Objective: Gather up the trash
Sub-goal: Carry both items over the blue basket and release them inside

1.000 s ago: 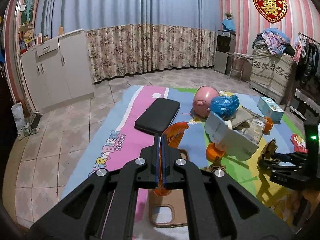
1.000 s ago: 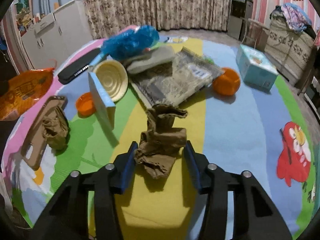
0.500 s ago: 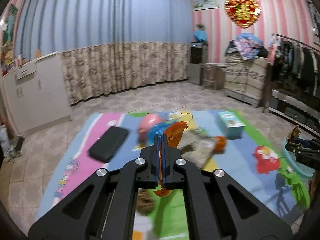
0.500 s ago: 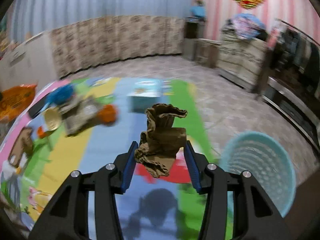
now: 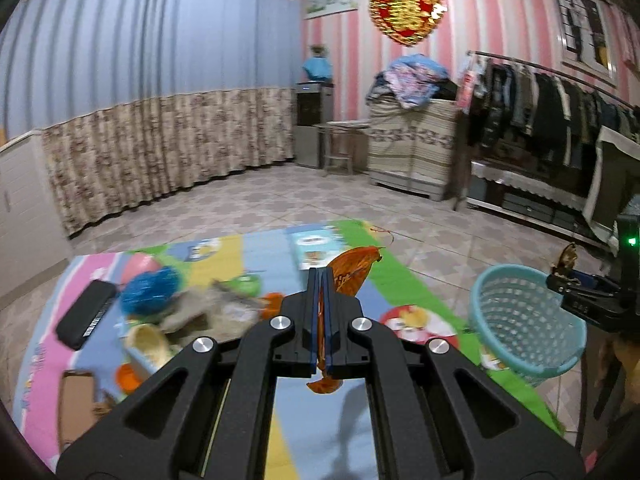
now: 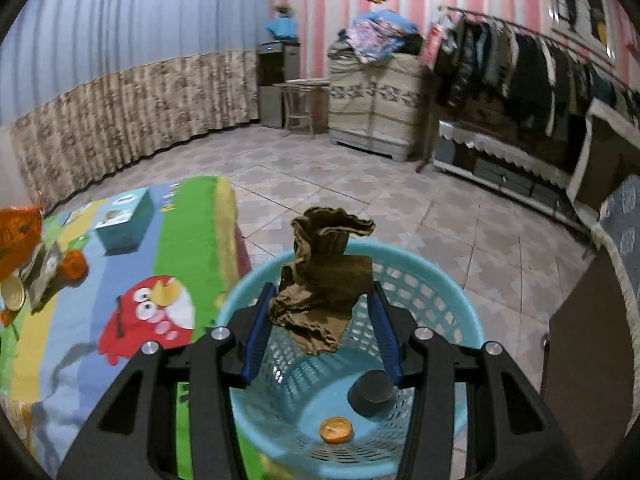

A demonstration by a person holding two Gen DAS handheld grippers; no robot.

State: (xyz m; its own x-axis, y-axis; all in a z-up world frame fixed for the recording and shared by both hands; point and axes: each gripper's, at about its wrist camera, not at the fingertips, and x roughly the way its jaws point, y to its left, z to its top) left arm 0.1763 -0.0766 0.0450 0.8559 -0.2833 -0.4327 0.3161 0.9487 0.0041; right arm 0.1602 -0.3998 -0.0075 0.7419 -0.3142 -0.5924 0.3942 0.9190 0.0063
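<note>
My right gripper (image 6: pixel 320 312) is shut on a crumpled brown paper (image 6: pixel 324 276) and holds it above the light blue basket (image 6: pixel 448 292). The basket holds a dark round lid (image 6: pixel 370 392) and an orange piece (image 6: pixel 335 429). My left gripper (image 5: pixel 319 280) is shut on an orange wrapper (image 5: pixel 354 270), held above the play mat (image 5: pixel 400 292). The basket (image 5: pixel 520 320) shows at the right of the left wrist view, with the right gripper (image 5: pixel 568 276) and its brown paper over the rim.
On the mat lie a black case (image 5: pixel 86 314), a blue bag (image 5: pixel 150 292), a pink toy (image 5: pixel 140 266), a clear wrapper (image 5: pixel 216 308), a yellow bowl (image 5: pixel 148 340), a teal box (image 6: pixel 126 226) and orange caps (image 6: pixel 74 266). A clothes rack (image 6: pixel 532 64) stands right.
Both grippers swung right, away from the pile on the mat. My right gripper carried the brown paper from the mat to above the basket. The left still holds the orange wrapper.
</note>
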